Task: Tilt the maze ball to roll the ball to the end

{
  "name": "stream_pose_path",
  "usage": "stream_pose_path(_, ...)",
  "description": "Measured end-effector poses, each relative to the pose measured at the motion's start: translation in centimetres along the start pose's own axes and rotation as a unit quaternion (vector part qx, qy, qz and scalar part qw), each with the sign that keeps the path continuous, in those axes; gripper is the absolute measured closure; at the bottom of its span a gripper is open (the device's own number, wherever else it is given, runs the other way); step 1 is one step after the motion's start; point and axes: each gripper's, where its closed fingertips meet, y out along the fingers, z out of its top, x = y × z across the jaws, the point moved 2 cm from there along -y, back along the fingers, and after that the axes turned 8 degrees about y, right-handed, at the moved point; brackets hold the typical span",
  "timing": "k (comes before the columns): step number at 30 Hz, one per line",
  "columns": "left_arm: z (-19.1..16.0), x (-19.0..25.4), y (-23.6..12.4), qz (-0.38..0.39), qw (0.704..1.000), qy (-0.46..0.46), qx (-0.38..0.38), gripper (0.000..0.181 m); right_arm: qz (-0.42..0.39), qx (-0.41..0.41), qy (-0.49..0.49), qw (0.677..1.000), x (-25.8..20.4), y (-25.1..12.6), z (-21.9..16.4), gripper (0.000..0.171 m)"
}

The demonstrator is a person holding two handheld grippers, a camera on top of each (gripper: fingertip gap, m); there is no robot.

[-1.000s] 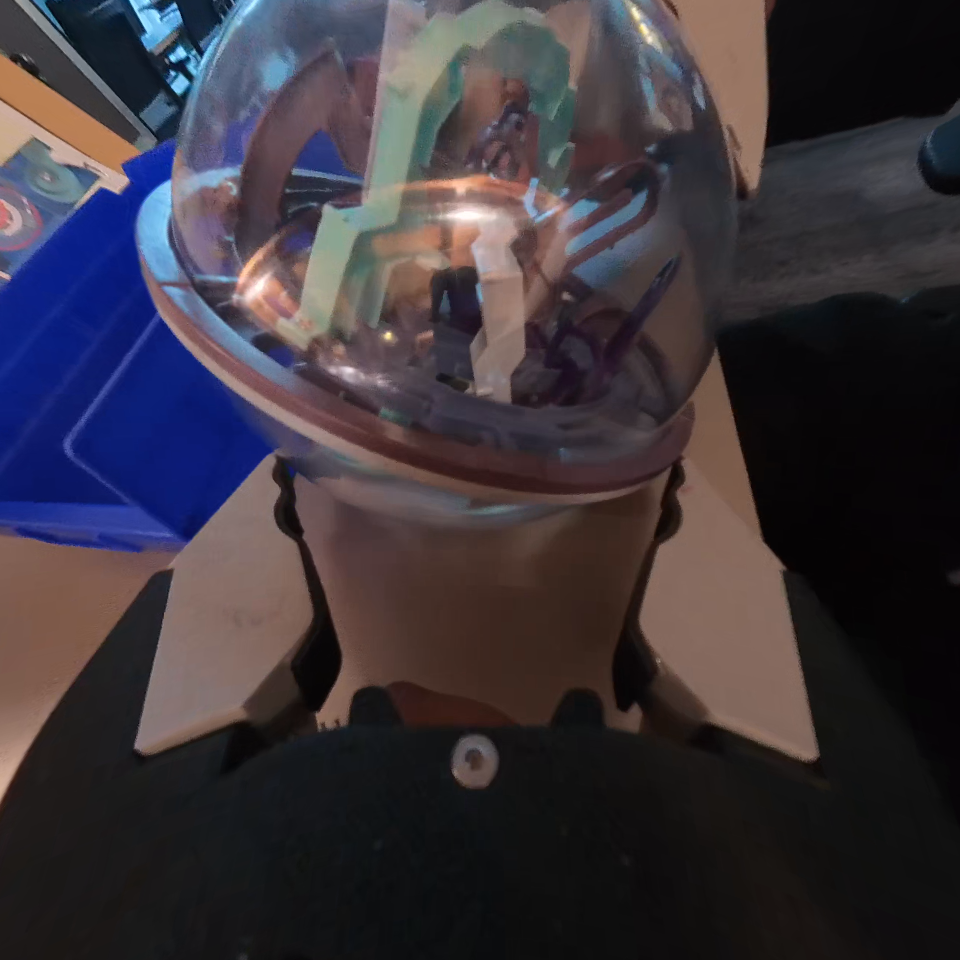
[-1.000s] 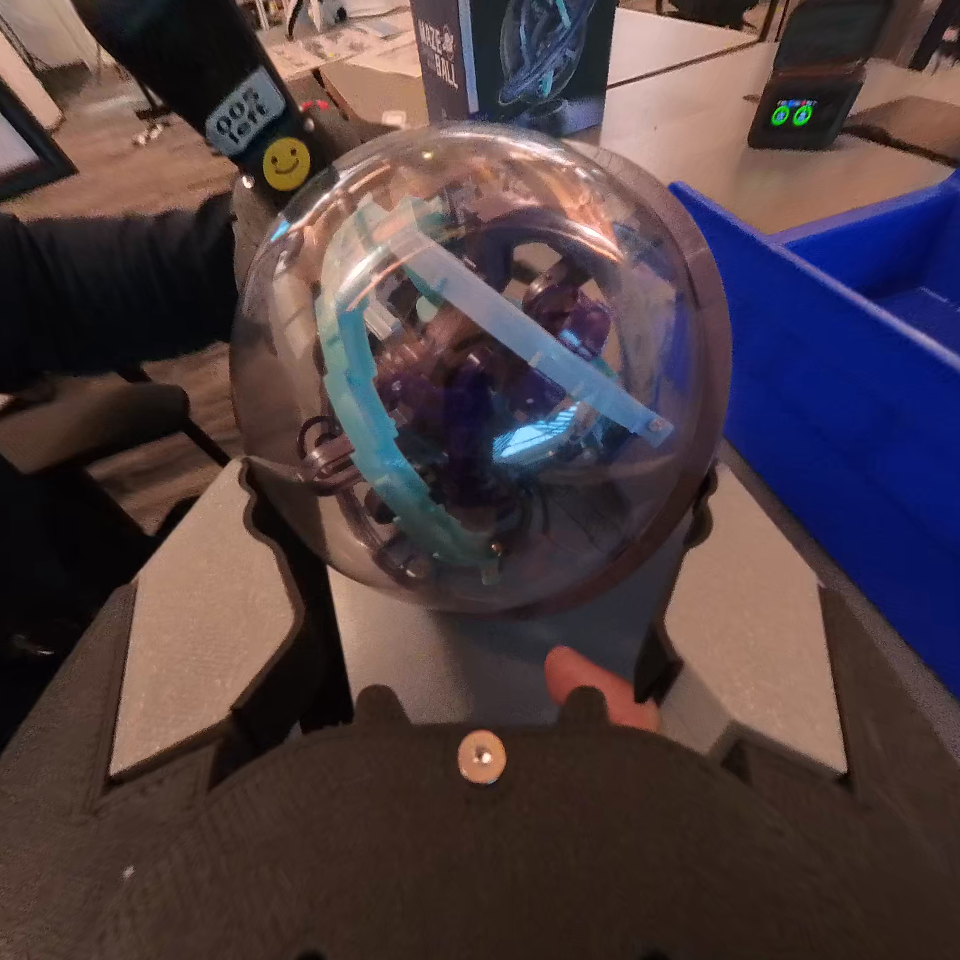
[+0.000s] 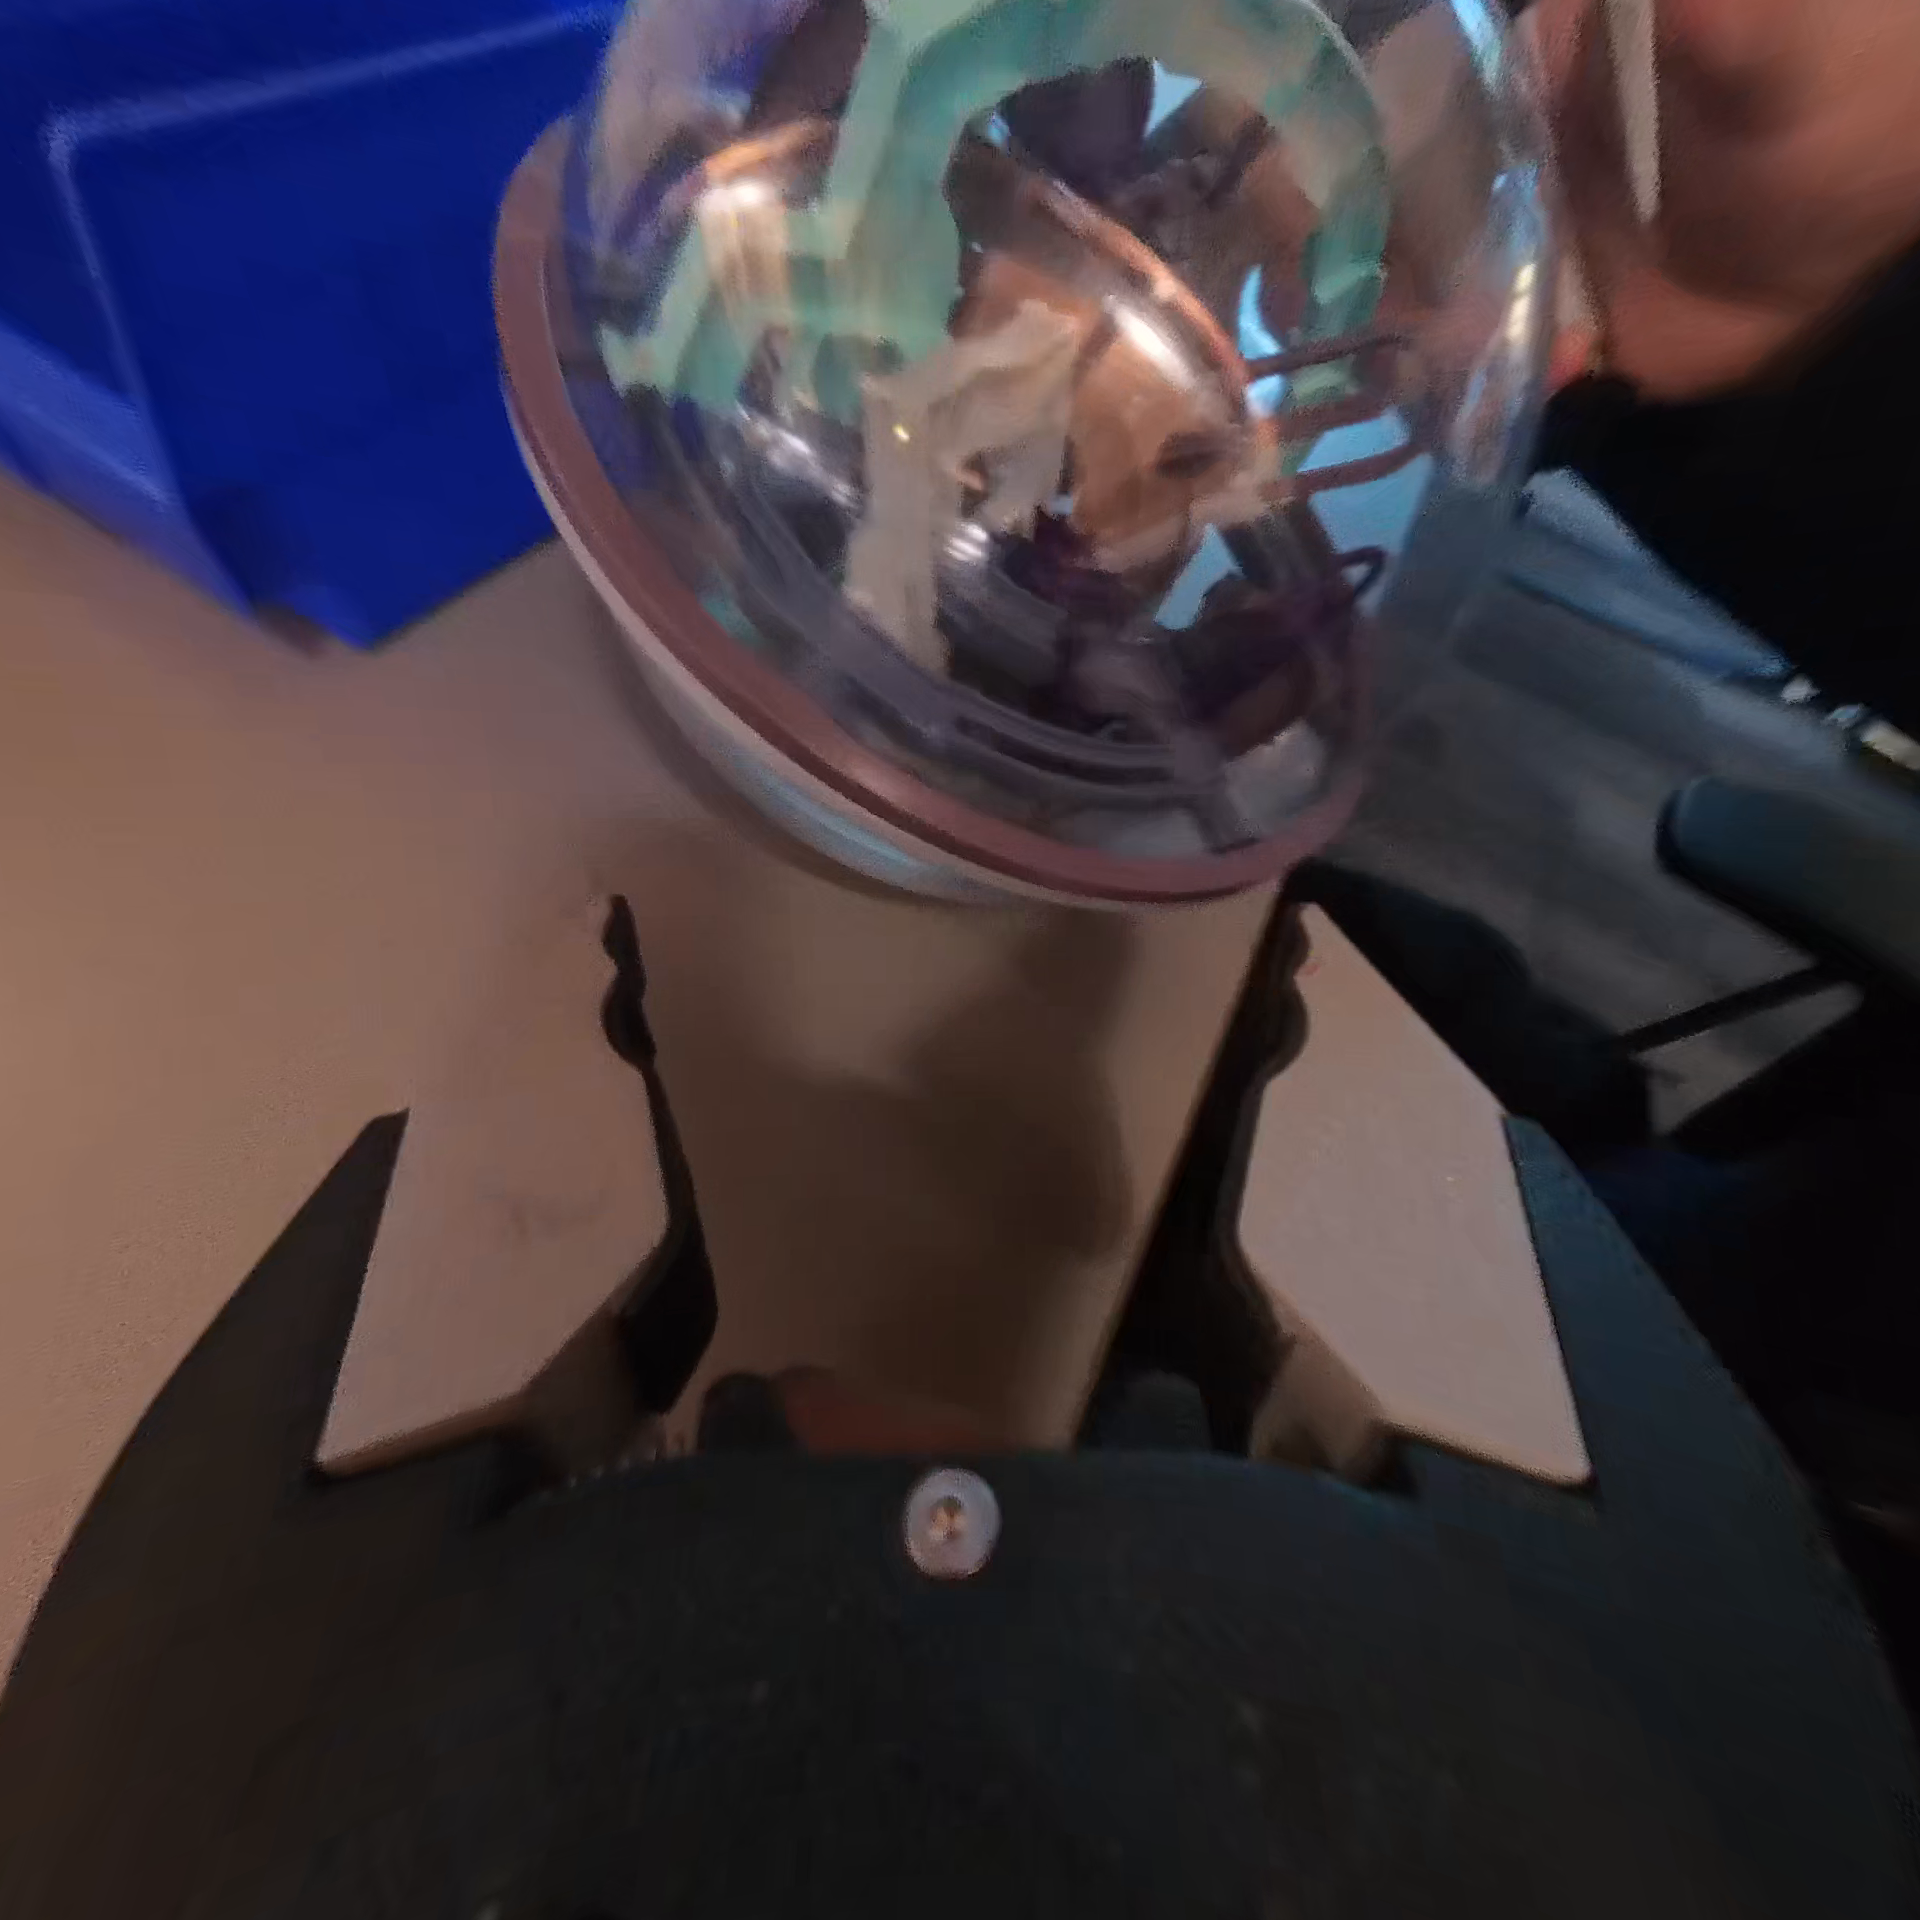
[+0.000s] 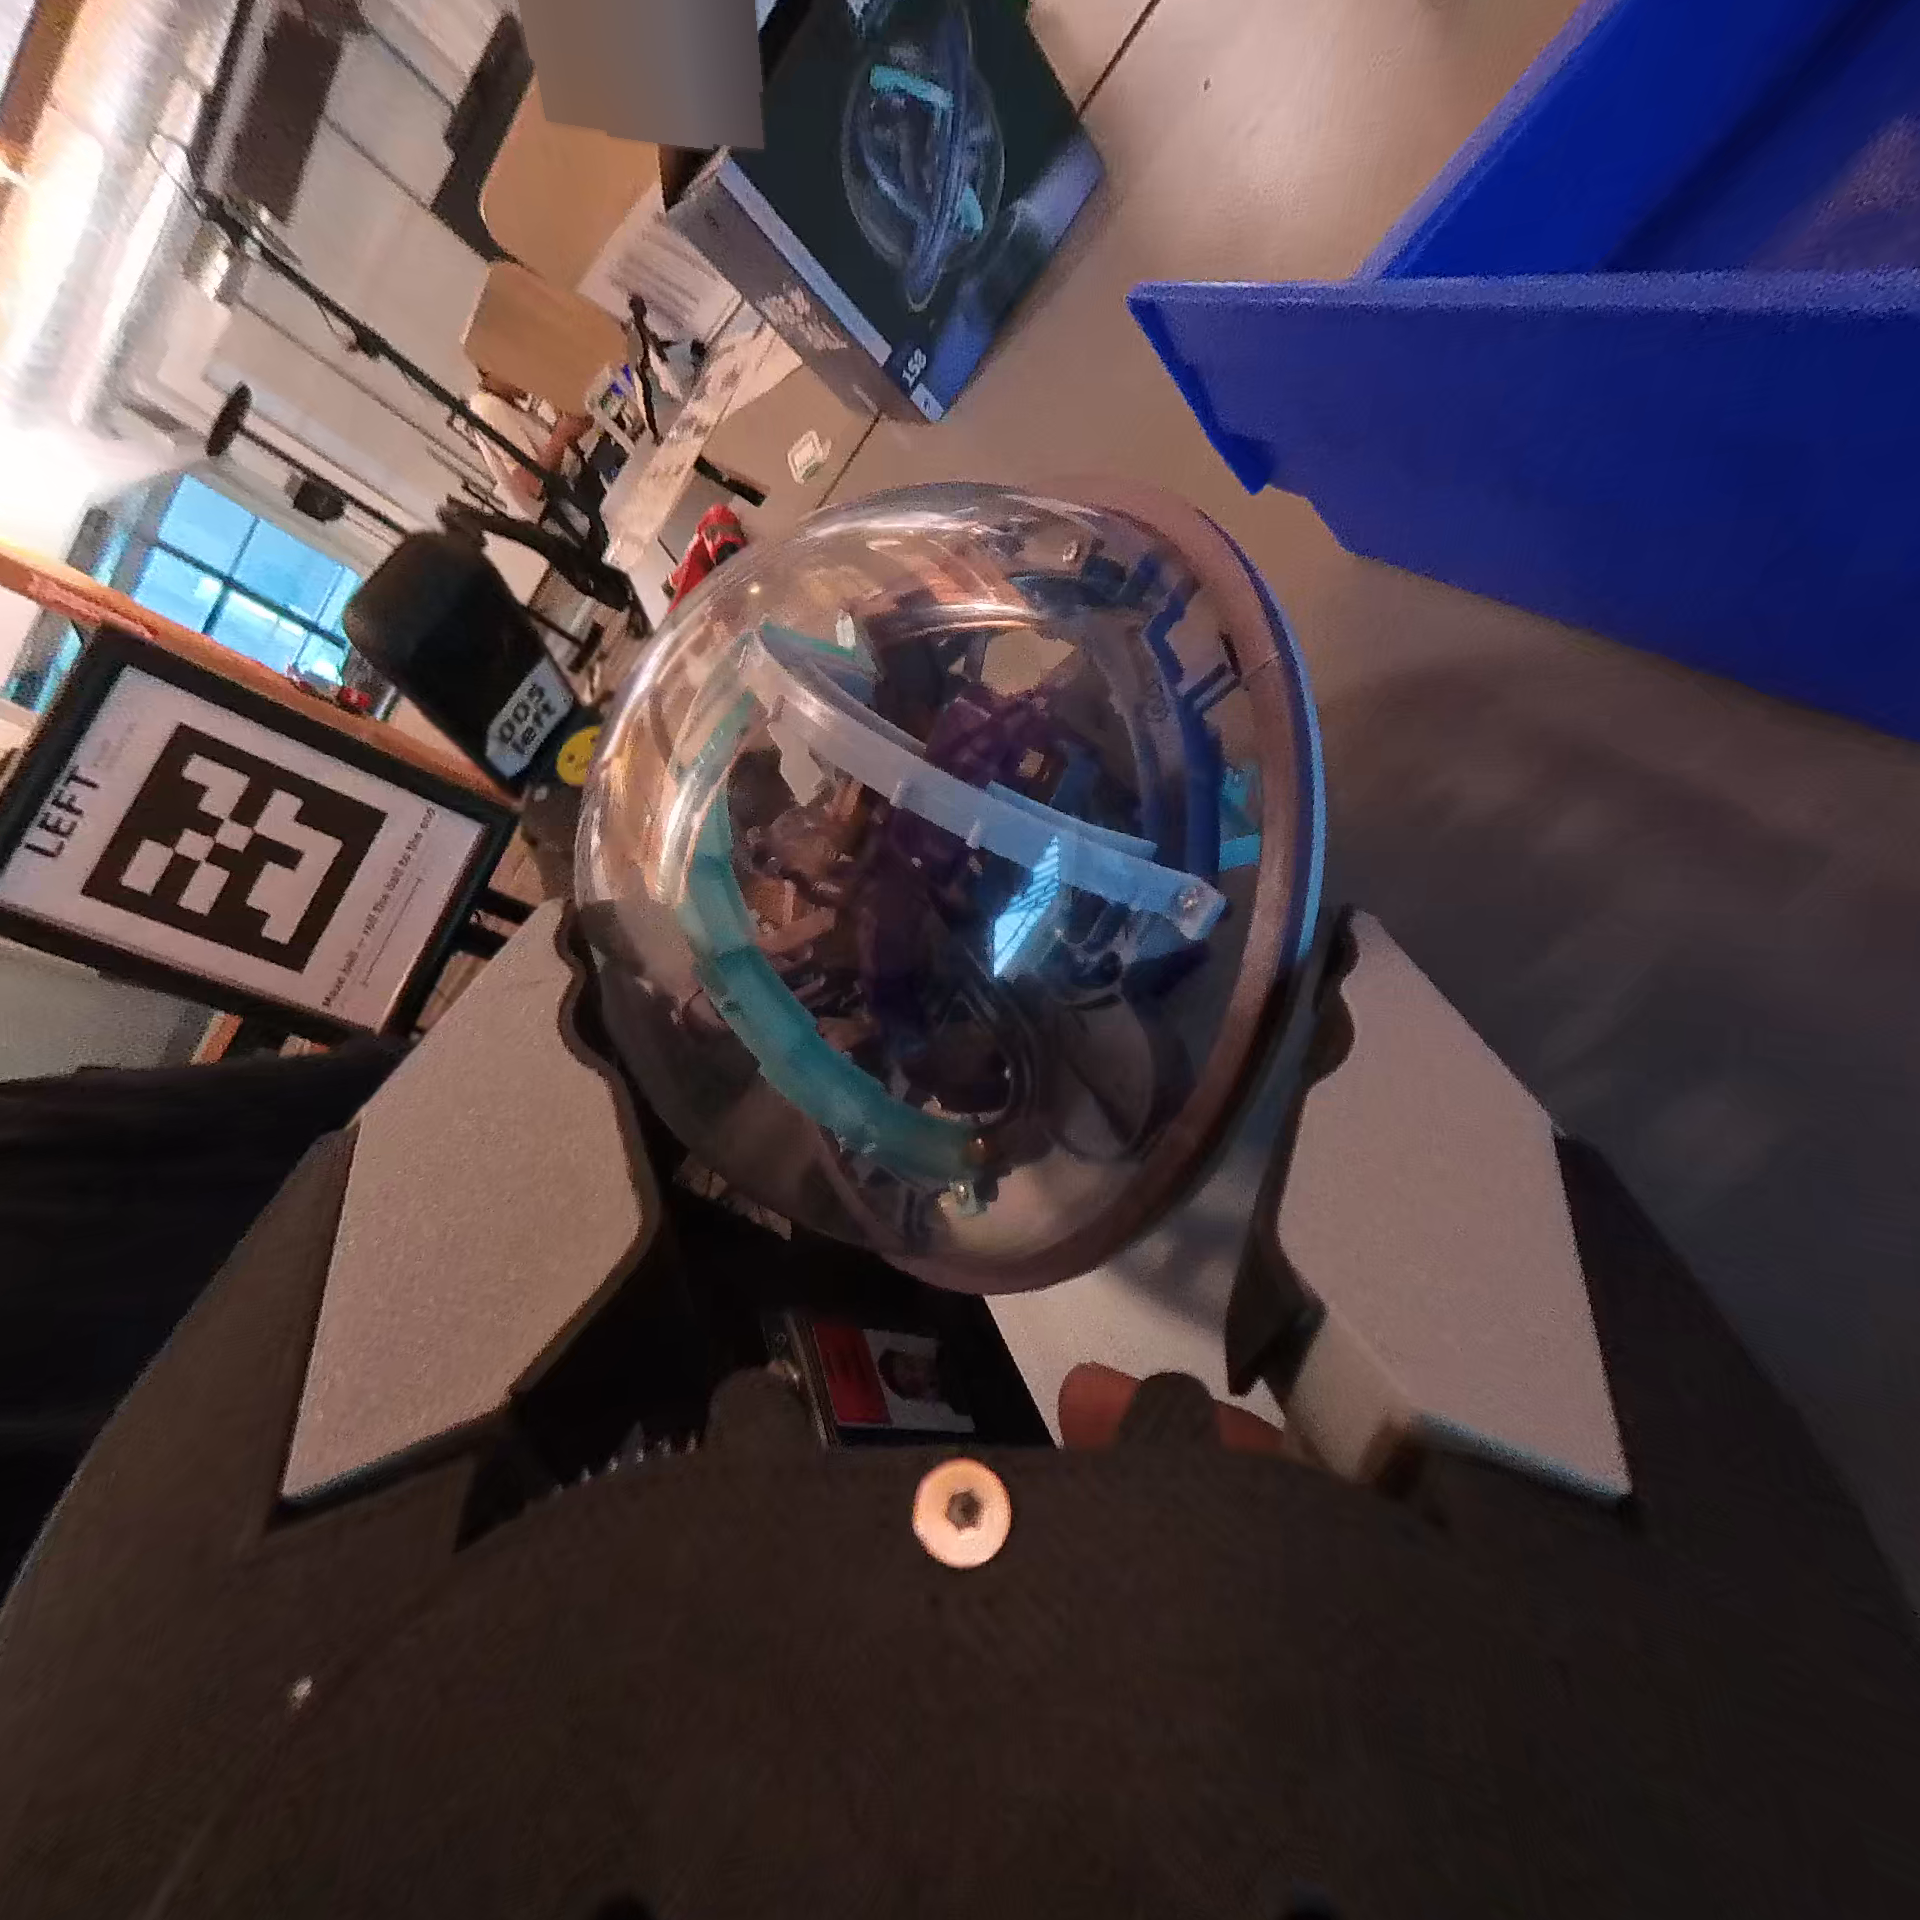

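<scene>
Maze ball (image 4: pixel 935 894): rigid clear plastic sphere with a raised equator rim and coloured tracks inside. My read is it's light, hard and slick, so it will slip or spin in a pinch. Best hold is across the widest part, right by the rim, which gives the pads an edge to catch.

Right gripper (image 4: pixel 956 966): jaws spread wide and clamped on the sphere, one finger on each flank, sphere sitting just ahead of the fingertips. It is held tilted, rim running diagonally, above the table (image 4: pixel 1558 935).

Left gripper (image 3: pixel 951 925): jaws equally wide. The sphere (image 3: pixel 997 436) sits just past its fingertips, slightly off to its right. The frame is motion-blurred, so I can't tell whether the pads actually touch it.

Blue bin (image 4: pixel 1610 364) is near, beyond the right finger. The small ball inside isn't clearly identifiable, so progress is unknown.
</scene>
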Motion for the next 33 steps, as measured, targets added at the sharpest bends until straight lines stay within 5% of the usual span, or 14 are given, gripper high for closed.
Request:
stream_pose_path(7,0.9,1.0,-0.4,-0.043,0.996,-0.064,0.038,0.056,0.008,-0.029,-0.007,1.000,-1.1,1.6,-3.0,0.036)
stream_pose_path(14,1.3,-4.2,-2.1,-0.044,0.995,-0.076,0.056,0.075,-0.028,-0.045,-0.113,0.992,0.1,-0.8,-1.3,0.050)
stream_pose_path(18,2.2,-5.4,-2.3,-0.074,0.992,-0.070,0.075,0.089,-0.027,-0.056,-0.179,0.982,0.8,0.2,0.6,0.043)
stream_pose_path(33,4.9,-7.5,-4.1,-0.126,0.981,-0.041,0.139,0.097,-0.129,-0.042,-0.233,0.963,1.4,2.5,-4.0,0.060)
